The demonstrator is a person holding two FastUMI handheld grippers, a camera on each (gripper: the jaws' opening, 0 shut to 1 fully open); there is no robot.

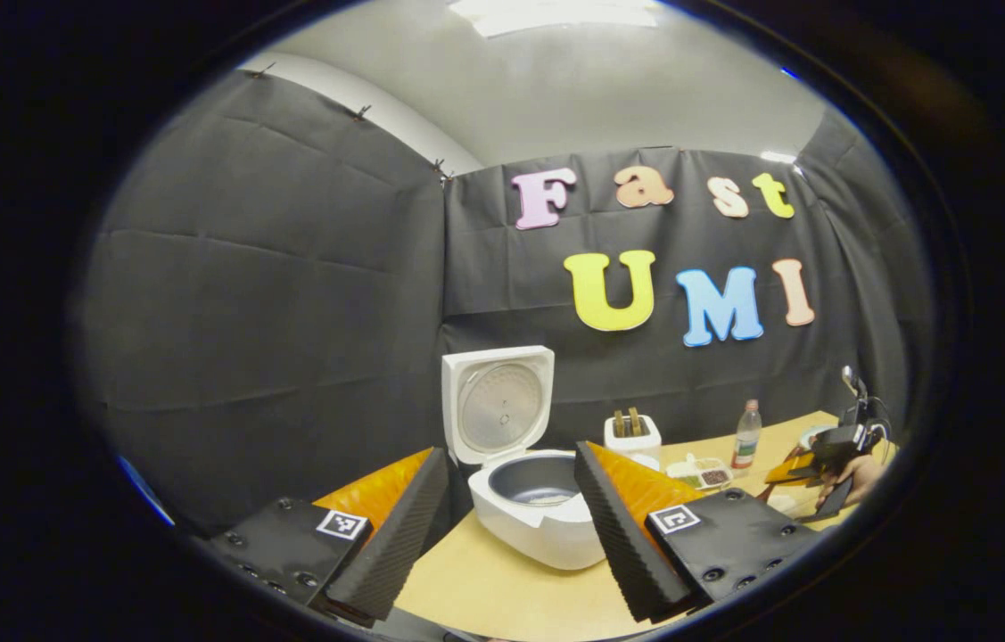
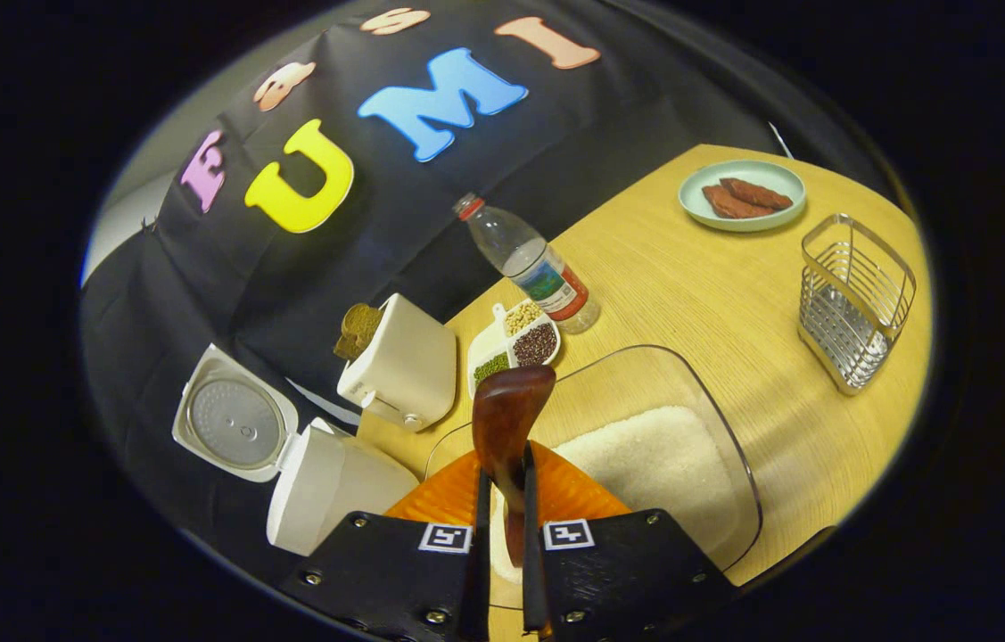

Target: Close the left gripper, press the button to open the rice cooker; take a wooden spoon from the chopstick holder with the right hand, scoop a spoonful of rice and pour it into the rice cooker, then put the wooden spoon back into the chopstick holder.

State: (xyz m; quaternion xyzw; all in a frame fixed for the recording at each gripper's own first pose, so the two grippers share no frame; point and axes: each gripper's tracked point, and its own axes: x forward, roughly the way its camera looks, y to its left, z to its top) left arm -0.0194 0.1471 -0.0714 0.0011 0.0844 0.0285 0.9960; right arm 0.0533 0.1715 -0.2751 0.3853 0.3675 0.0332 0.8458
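Wooden bench carrying rice cooker, lid standing open at 9 o'clock. Right claw gripping wooden spoon above rice tray. Left claw gaping, facing cooker.

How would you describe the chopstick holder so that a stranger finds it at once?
Start at the wooden table and find the pale green plate of brown food near its far edge. Just beside it stands the chopstick holder. It is the one shiny wire basket there, upright and see-through.
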